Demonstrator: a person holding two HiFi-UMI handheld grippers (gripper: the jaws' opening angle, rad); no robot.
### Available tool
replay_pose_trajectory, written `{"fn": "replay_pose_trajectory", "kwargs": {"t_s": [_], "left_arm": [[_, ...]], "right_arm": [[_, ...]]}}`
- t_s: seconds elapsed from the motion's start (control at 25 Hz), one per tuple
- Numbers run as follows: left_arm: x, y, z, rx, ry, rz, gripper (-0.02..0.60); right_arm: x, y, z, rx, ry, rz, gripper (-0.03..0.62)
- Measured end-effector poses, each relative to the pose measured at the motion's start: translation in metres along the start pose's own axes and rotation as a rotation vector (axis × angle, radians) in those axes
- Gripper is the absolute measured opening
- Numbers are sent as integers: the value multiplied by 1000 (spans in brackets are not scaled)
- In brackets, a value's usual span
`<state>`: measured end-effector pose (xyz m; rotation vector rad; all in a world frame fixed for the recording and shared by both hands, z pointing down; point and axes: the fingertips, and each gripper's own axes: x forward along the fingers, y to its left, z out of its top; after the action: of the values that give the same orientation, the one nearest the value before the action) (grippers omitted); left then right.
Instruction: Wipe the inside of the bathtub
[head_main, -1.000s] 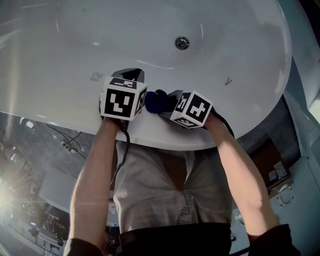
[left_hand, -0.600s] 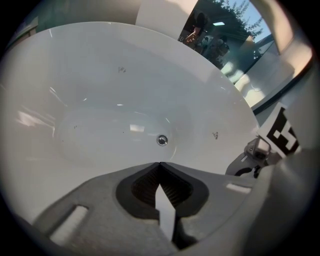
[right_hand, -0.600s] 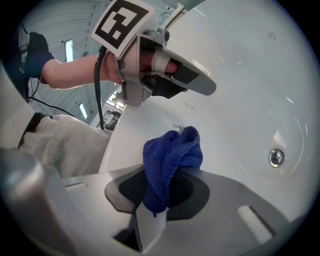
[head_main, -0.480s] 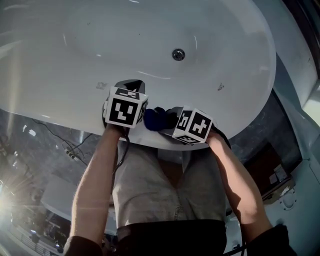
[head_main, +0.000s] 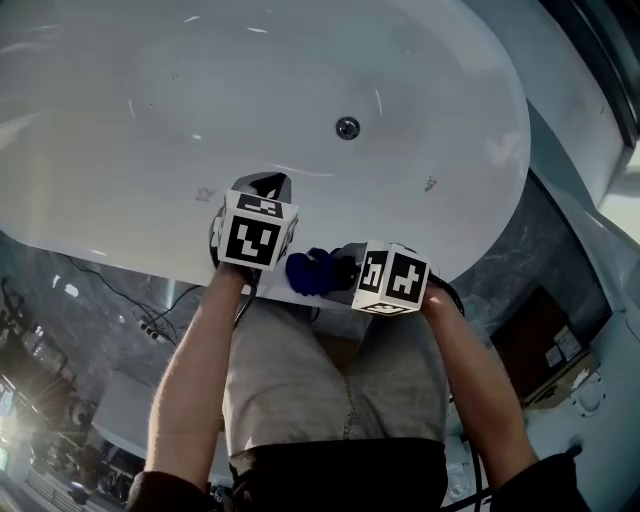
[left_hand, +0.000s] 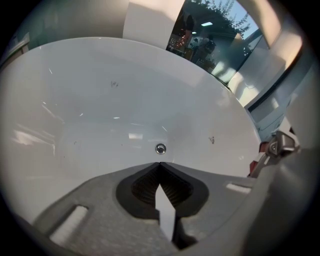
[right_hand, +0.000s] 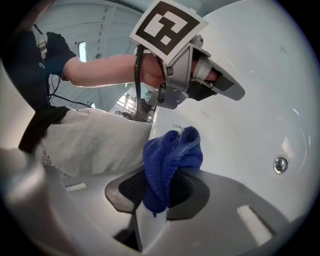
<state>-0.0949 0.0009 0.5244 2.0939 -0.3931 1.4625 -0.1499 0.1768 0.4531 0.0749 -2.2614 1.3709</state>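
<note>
Wiping looked unstarted: the right gripper (right_hand: 162, 176) clenched a bunched blue terry cloth (right_hand: 174, 152) at the six-o'clock rim of the glossy white oval bathtub (head_main: 250, 90); the left gripper (left_hand: 159, 166) was closed on nothing.

Floor (head_main: 40, 300): grey, marbled, glossy; fills lower left of head view. Black cables (head_main: 150, 318) trail across it. Strong glare (head_main: 12, 425) at lower left edge. Pale slab-like piece (head_main: 118, 405) lies nearby on floor. Lower right: brown box (head_main: 540, 345), white moulded fittings (head_main: 592, 400) just beside it. Upper right corner: dark frame strips (head_main: 612, 50).

Left gripper view, top: large window (left_hand: 210, 35), trees and lamp glints in glass; pale wall panel (left_hand: 150, 20) left of it.

Right gripper view, upper left: white panelled wall (right_hand: 100, 20), small bright opening (right_hand: 82, 50).
</note>
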Motion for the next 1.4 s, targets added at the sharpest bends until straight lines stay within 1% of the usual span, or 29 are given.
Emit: {"fn": "replay_pose_trajectory", "kwargs": {"t_s": [0.12,0.32,0.4,0.6,0.8,0.92,1.04,1.16,1.24,1.32,1.4], "left_arm": [[-4,-1,4,9,-19,11,5],[-4,-3,-1,-5,-6,9,3],[-2,-1,-3,-15,-4,11,5],[2,4,1,-16,-8,23,5],[-3,5,5,-46,-29,35,5],[0,0,9,-65,-42,21,4],[6,-4,10,-41,-38,7,5],[16,0,-1,-45,-22,11,5],[24,5,-6,-77,-18,14,4],[36,1,-8,-114,-25,3,3],[50,2,-5,-129,-32,-3,3]], "right_arm": [[-4,5,-2,-4,5,8,94],[-6,6,-4,-5,23,52,94],[-8,1,-3,-16,25,47,94],[-26,-26,-3,-87,40,-35,94],[-58,-59,-4,-100,78,-119,94],[-76,-94,-5,-134,131,-205,94],[-91,-128,-6,-200,212,-290,94],[-88,-154,-10,-212,248,-300,94],[-83,-170,-13,-225,283,-294,94],[-84,-182,-22,-242,332,-285,94],[-83,-200,-25,-249,349,-293,94]]}}
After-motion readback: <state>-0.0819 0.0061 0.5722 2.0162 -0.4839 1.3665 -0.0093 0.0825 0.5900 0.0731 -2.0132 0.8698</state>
